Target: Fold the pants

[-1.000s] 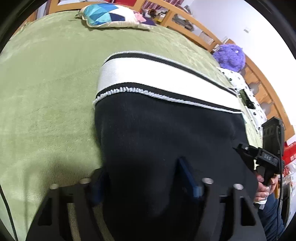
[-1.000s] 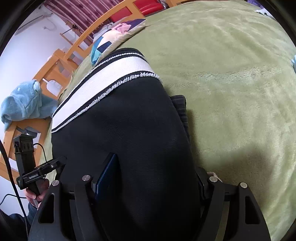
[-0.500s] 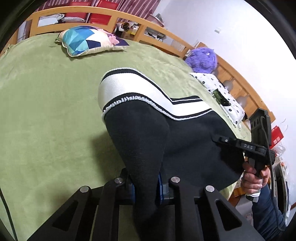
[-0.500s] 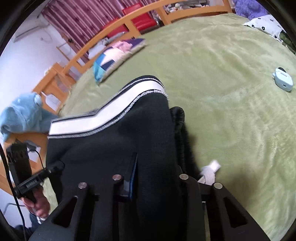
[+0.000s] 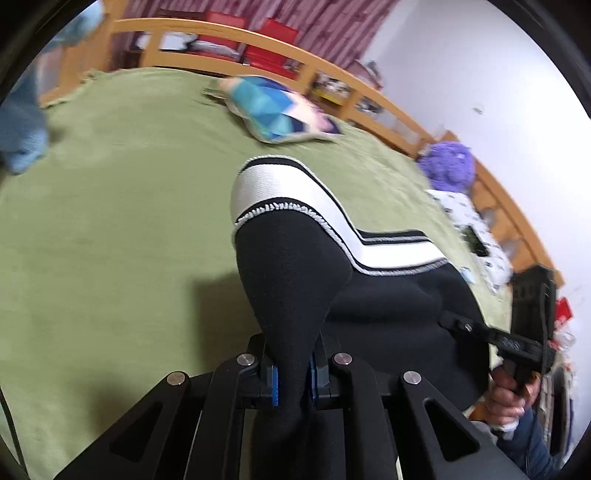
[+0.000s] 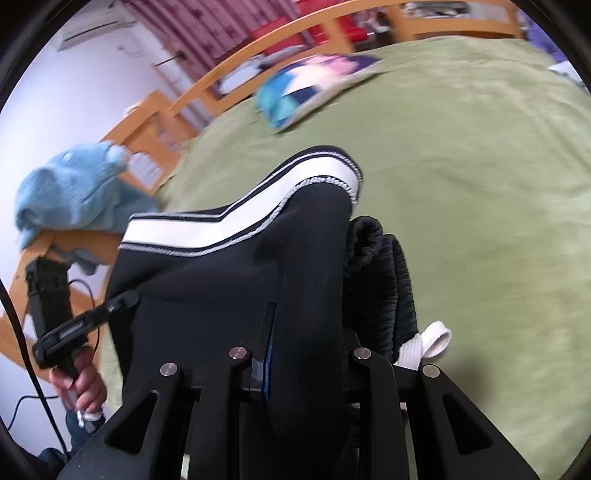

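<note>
Black pants (image 5: 291, 280) with a white band are pinched above the green bed (image 5: 110, 221) by left claw (image 5: 293, 369) and right claw (image 6: 303, 369); no writing is legible.

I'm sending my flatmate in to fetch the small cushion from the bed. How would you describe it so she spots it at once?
Start from the big bed under the green blanket. Look toward its far end, next to the wooden rail, beyond the black pants held up in both claws. The cushion lies flat there, and it alone has a patchwork of turquoise, dark blue and pink triangles, unlike the plain fuzzy purple plush at the side.
</note>
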The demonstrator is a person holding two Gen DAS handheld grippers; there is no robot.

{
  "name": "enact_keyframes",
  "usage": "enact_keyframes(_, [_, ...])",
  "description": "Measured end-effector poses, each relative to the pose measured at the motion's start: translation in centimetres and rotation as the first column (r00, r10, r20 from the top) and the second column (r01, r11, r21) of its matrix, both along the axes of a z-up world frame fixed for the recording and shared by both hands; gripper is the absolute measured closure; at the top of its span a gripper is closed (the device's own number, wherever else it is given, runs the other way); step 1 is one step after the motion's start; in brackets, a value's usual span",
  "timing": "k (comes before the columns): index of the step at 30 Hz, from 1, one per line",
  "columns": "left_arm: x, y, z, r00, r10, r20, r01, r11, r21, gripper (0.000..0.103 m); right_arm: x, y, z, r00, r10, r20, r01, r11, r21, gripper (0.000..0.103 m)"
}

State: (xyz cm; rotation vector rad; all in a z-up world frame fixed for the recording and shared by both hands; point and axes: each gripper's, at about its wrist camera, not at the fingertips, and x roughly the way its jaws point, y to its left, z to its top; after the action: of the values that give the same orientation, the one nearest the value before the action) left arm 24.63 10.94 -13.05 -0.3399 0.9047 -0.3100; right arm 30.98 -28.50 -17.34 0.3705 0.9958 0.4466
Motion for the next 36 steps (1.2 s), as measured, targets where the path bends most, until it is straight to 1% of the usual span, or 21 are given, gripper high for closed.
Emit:
enact_keyframes(3, [1.6, 1.8, -2.0, 0.997, 0.018, -0.078, -0.018, 1.0, 0.002, 0.088, 0.1, 3.8, -0.7, 0.999, 0.04, 0.008, -0.041, 0.999, 0.013, 0.081])
enact_keyframes(4, [1.9, 1.6, -2.9, 0.995, 0.028, -0.1, -0.027, 1.0, 0.01, 0.08, 0.4, 4.3, -0.8, 0.999, 0.042, 0.016, -0.042, 0.999, 0.002, 0.081])
enact_keyframes(5, [2.2, 1.1, -3.7, 0.992, 0.045, -0.119, -0.039, 0.998, 0.046, 0.074, 0.9, 4.3, -1.1, 0.999, 0.041, 0.021, -0.041, 0.999, -0.011, 0.081])
enact_keyframes(7, [2.2, 0.0, -4.5, 0.989, 0.057, -0.139, -0.04, 0.991, 0.128, 0.073, 1.5, 3.0, -1.9, 1.0, 0.024, 0.004, -0.024, 1.0, -0.016, 0.081])
enact_keyframes(9, [1.5, -0.9, -4.4, 0.991, 0.036, -0.13, -0.019, 0.991, 0.13, 0.058, 2.1, 0.9, -3.7, 0.999, -0.012, -0.046, 0.012, 1.0, -0.002, 0.075])
enact_keyframes(10, [0.9, -1.4, -4.2, 0.991, 0.028, -0.128, -0.011, 0.992, 0.128, 0.043, 2.0, 0.3, -4.8, 0.998, -0.022, -0.061, 0.021, 1.0, -0.022, 0.071])
enact_keyframes(11, [-0.1, -2.1, -3.9, 0.993, 0.017, -0.115, 0.0, 0.99, 0.141, 0.038, 1.9, 0.1, -5.3, 0.997, -0.035, -0.066, 0.032, 0.999, -0.042, 0.06])
enact_keyframes(12, [-1.0, -2.5, -3.6, 0.995, 0.016, -0.101, 0.001, 0.985, 0.17, 0.038, 1.4, -0.3, -5.5, 0.996, -0.061, -0.071, 0.056, 0.996, -0.071, 0.045])
enact_keyframes(13, [-1.9, -3.0, -3.4, 0.996, 0.018, -0.089, 0.002, 0.976, 0.218, 0.038, 1.1, -0.6, -5.3, 0.994, -0.079, -0.077, 0.073, 0.994, -0.086, 0.043])
enact_keyframes(15, [-4.1, -3.1, -3.1, 0.996, 0.012, -0.083, 0.009, 0.967, 0.254, 0.038, -0.4, -1.2, -4.0, 0.99, -0.121, -0.072, 0.115, 0.99, -0.086, 0.044])
enact_keyframes(19, [-9.1, -2.6, -3.0, 0.993, -0.072, -0.098, 0.087, 0.982, 0.165, 0.033, -4.9, -1.3, -1.4, 0.99, -0.139, 0.02, 0.14, 0.987, -0.079, 0.044])
enact_keyframes(23, [-13.6, -3.8, -3.2, 0.987, -0.145, -0.063, 0.156, 0.963, 0.219, 0.022, -7.5, -1.1, -2.0, 0.993, -0.115, 0.014, 0.116, 0.989, -0.087, 0.044])
enact_keyframes(25, [-14.8, -4.6, -3.8, 0.987, -0.149, -0.067, 0.161, 0.95, 0.266, 0.022, -8.1, -1.3, -3.3, 0.992, -0.126, -0.015, 0.124, 0.989, -0.081, 0.044])
enact_keyframes(28, [-14.9, -5.4, -5.1, 0.998, -0.043, -0.035, 0.053, 0.93, 0.363, 0.022, -8.3, -1.8, -4.4, 0.986, -0.159, -0.048, 0.158, 0.987, -0.011, 0.045])
enact_keyframes(29, [-14.5, -5.5, -5.5, 1.0, 0.008, -0.016, -0.001, 0.916, 0.401, 0.036, -8.3, -1.8, -4.7, 0.985, -0.166, -0.049, 0.165, 0.986, -0.007, 0.048])
enact_keyframes(30, [-14.2, -5.3, -5.6, 0.999, 0.053, 0.002, -0.049, 0.91, 0.411, 0.056, -8.4, -1.6, -4.9, 0.985, -0.166, -0.052, 0.166, 0.986, -0.012, 0.055])
enact_keyframes(31, [-14.0, -4.9, -5.4, 0.996, 0.087, 0.019, -0.087, 0.915, 0.395, 0.084, -8.4, -1.4, -5.0, 0.985, -0.165, -0.06, 0.164, 0.986, -0.017, 0.06])
enact_keyframes(32, [-14.4, -4.0, -4.6, 0.993, 0.106, 0.054, -0.118, 0.933, 0.339, 0.089, -8.6, -1.4, -4.7, 0.986, -0.16, -0.051, 0.16, 0.987, -0.015, 0.083])
enact_keyframes(33, [-14.7, -3.2, -3.9, 0.989, 0.122, 0.082, -0.141, 0.944, 0.298, 0.09, -9.1, -1.5, -3.9, 0.99, -0.143, -0.023, 0.143, 0.99, 0.013, 0.089])
enact_keyframes(35, [-15.1, -1.6, -2.7, 0.98, 0.15, 0.13, -0.179, 0.952, 0.248, 0.09, -10.5, -2.4, -2.5, 0.991, -0.131, 0.039, 0.126, 0.987, 0.103, 0.09])
enact_keyframes(36, [-15.0, -1.4, -2.9, 0.981, 0.144, 0.128, -0.173, 0.952, 0.252, 0.09, -10.9, -2.8, -2.3, 0.991, -0.126, 0.049, 0.119, 0.985, 0.125, 0.09])
